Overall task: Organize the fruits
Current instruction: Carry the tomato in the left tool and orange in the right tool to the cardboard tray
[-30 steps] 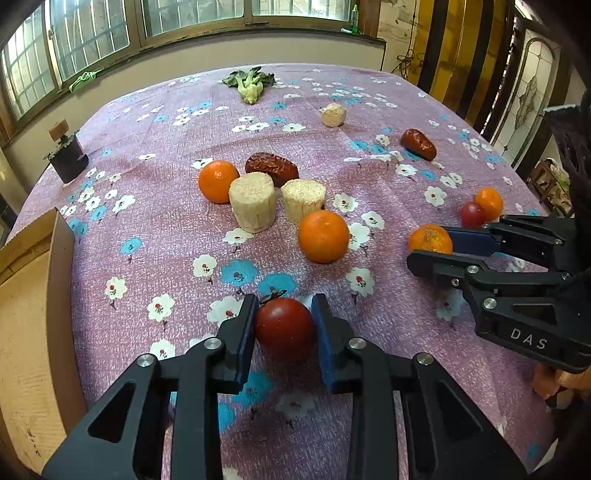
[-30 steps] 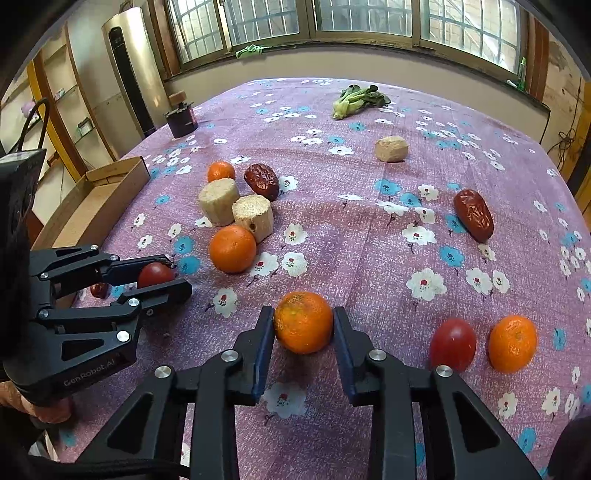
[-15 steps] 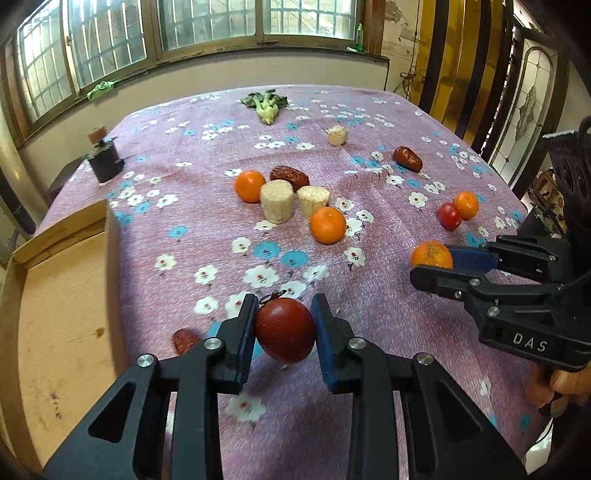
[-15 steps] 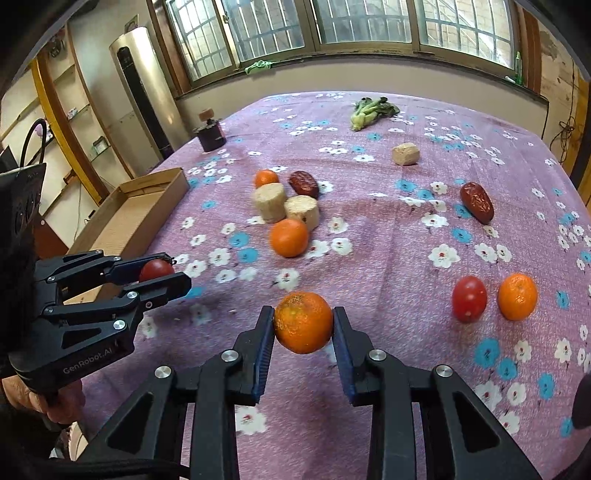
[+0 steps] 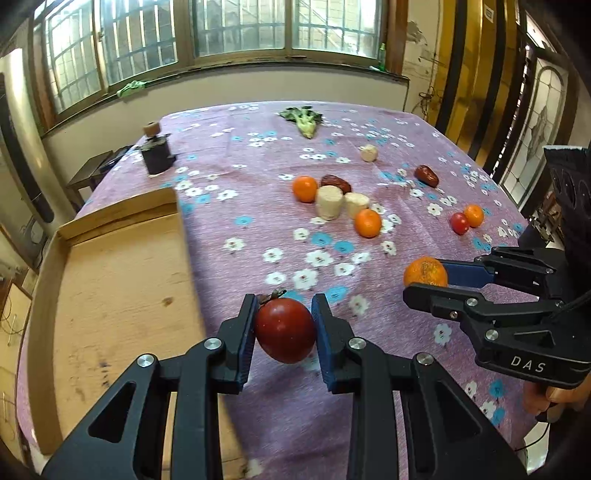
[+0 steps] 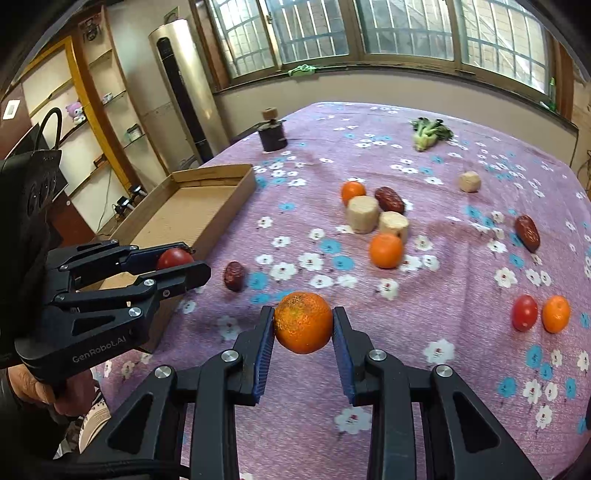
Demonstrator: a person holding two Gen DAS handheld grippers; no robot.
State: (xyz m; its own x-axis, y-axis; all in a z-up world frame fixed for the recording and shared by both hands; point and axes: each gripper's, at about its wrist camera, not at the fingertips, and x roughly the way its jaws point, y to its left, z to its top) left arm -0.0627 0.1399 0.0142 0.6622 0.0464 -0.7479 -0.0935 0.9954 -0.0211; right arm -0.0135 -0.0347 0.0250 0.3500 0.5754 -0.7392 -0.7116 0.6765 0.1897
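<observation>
Between the left tongs [image 5: 284, 328], clamped at its widest girth, hangs a tomato [image 5: 284, 329]: smooth, thin-skinned, probably bruises easily. Right tongs [image 6: 303, 325] clamp a pebbly, firmer orange [image 6: 303, 322] likewise. Both ride above the floral-clothed bench [image 5: 258, 184], beside a shallow cardboard box [image 5: 110, 280].

Home dining room: floral tablecloth [image 5: 258, 229] over worktop, barred windows [image 6: 332, 33], wall shelves [image 6: 85, 110] holding plush toy [image 6: 75, 112].
</observation>
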